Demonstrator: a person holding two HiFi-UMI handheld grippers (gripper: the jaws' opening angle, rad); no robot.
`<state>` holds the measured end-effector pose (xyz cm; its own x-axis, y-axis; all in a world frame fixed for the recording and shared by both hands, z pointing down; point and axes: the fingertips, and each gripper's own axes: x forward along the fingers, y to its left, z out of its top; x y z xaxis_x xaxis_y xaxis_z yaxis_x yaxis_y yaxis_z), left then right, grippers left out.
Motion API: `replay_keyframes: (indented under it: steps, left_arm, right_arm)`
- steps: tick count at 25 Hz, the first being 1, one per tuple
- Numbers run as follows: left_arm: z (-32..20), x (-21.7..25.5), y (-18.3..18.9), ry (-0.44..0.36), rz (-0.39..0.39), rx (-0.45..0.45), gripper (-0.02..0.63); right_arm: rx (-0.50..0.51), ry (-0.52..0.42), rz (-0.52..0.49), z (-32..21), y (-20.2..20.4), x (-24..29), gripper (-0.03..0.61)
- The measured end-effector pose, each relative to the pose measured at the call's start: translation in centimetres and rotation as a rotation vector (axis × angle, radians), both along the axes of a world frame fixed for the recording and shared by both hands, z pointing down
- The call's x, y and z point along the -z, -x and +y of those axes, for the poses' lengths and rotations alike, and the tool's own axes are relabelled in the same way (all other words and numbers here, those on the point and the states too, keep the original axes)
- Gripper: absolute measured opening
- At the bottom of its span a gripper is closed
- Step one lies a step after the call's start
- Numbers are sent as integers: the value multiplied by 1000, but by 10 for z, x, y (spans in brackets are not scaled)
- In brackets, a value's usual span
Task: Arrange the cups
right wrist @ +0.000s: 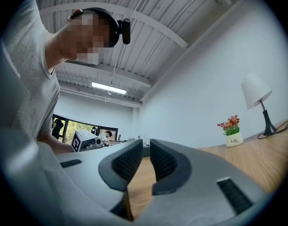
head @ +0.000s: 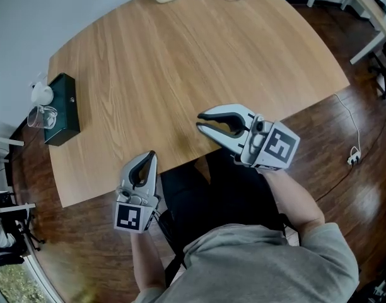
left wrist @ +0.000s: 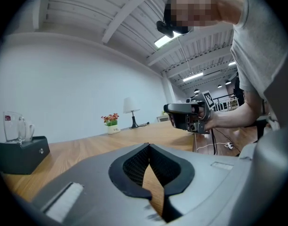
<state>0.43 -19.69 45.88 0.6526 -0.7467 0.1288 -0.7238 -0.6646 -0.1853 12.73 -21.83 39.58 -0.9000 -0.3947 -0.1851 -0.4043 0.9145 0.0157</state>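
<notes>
glass cup (head: 40, 117) on the dark box (head: 67, 109) lies far left, nearer the left gripper (head: 151, 158) than the right gripper (head: 198, 121), both closed and empty.

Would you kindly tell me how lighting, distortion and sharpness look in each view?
Head view: even light, sharp, table edges bowed by the wide lens. Left gripper view: dark round vignette, bright ceiling light, blurred bottom edge. Right gripper view: same vignette, lamp crisp.
</notes>
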Motion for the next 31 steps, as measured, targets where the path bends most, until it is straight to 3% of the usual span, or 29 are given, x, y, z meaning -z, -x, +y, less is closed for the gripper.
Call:
replay_keyframes:
  steps: [14,31]
  left_arm:
    - [2,1,-5,-4,-4,-4,11]
    - [2,2,-8,-13,-24,-7,11]
  right_arm:
    - [7,4,56,3,3,-6,43]
    - [26,19,38,1,3,-3,43]
